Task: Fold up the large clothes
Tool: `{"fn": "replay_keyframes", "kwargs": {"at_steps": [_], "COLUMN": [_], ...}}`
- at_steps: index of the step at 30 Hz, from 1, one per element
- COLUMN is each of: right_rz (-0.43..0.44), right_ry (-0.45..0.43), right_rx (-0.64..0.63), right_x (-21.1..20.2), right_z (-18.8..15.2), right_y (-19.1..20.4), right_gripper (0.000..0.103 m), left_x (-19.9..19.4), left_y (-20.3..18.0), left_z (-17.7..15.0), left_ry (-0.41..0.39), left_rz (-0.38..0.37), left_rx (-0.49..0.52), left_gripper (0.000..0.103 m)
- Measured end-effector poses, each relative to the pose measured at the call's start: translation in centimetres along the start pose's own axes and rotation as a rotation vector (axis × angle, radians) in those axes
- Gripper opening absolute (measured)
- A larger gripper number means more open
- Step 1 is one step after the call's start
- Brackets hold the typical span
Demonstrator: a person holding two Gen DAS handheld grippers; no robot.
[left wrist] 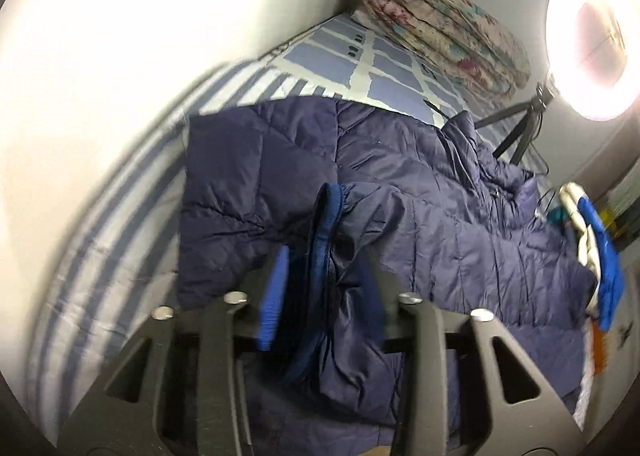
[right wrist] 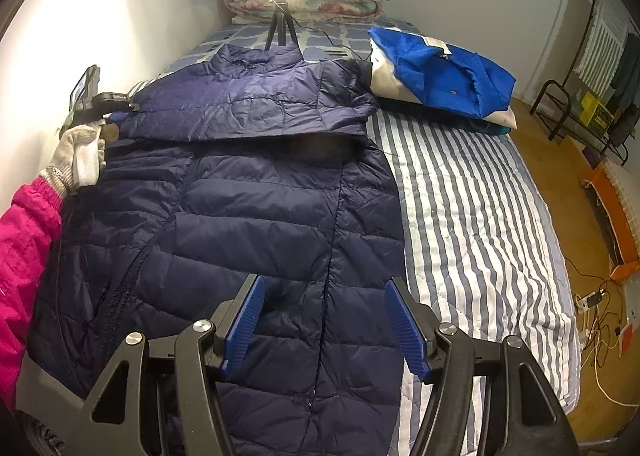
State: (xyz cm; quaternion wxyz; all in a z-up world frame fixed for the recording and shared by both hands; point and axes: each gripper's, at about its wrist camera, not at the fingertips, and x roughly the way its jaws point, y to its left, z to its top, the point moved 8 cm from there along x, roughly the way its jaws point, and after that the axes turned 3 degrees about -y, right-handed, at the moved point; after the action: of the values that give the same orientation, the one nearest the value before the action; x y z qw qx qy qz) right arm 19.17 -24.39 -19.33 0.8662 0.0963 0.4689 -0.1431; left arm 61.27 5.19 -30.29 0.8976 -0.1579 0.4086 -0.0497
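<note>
The right gripper (right wrist: 324, 320) hangs nearest, its two blue-padded jaws spread wide with nothing between them, poised above the lower body of the navy quilted down jacket (right wrist: 248, 216). The pads stand clear of the fabric. The jacket lies spread on the striped bedspread (right wrist: 472, 224), hem toward the camera and collar toward the far wall, its zip running up the left side of the body. One sleeve is folded across the chest, forming a lighter band below the collar.

At the jacket's left edge, a gloved hand (right wrist: 78, 152) with a pink sleeve (right wrist: 24, 248) behind it holds the left gripper (left wrist: 320, 280). From that gripper's own camera, the sleeve cuff (left wrist: 326, 224) with its blue ribbed trim sits between the jaws. The left blue pad (left wrist: 274, 296) stands apart from the cloth; the right pad is mostly hidden behind bunched fabric, so the jaws look released around the cuff rather than clamped on it.

Beside the jacket's right shoulder lies a blue and white garment (right wrist: 440, 72). Beyond the jacket's collar a small black tripod (right wrist: 280, 30) stands on the bed, carrying a glaring ring light (left wrist: 592, 44). Behind it, against the wall, rests a folded floral quilt (right wrist: 320, 4).
</note>
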Motion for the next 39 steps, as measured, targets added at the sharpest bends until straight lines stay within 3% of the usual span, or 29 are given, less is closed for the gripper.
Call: {"fn": "replay_keyframes", "kwargs": {"at_steps": [12, 17, 22, 29, 33, 39], "right_rz": [0.021, 0.032, 0.052, 0.066, 0.154, 0.172], "right_ry": [-0.064, -0.098, -0.122, -0.134, -0.113, -0.066], "right_rx": [0.056, 0.071, 0.112, 0.11, 0.145, 0.103], "right_x": [-2.4, -3.8, -4.8, -4.4, -3.5, -2.2], "right_z": [0.5, 0.4, 0.0, -1.4, -2.9, -5.6], "right_y": [-1.7, -2.4, -4.1, -6.1, -7.0, -7.8], "right_gripper": [0.065, 0.065, 0.065, 0.066, 0.068, 0.073], "left_x": [-11.0, -16.9, -22.7, -29.5, -31.1, -31.1], "left_y": [-2.6, -3.6, -3.7, -0.2, 2.3, 6.3], "left_z": [-1.0, -2.9, -5.7, -11.3, -14.8, -20.4], "left_ry": [-0.028, -0.042, -0.047, -0.024, 0.018, 0.105], "left_rz": [-0.005, -0.005, 0.005, 0.02, 0.035, 0.047], "left_rx": [0.158, 0.218, 0.268, 0.235, 0.214, 0.161], "left_gripper": [0.046, 0.047, 0.056, 0.056, 0.056, 0.056]}}
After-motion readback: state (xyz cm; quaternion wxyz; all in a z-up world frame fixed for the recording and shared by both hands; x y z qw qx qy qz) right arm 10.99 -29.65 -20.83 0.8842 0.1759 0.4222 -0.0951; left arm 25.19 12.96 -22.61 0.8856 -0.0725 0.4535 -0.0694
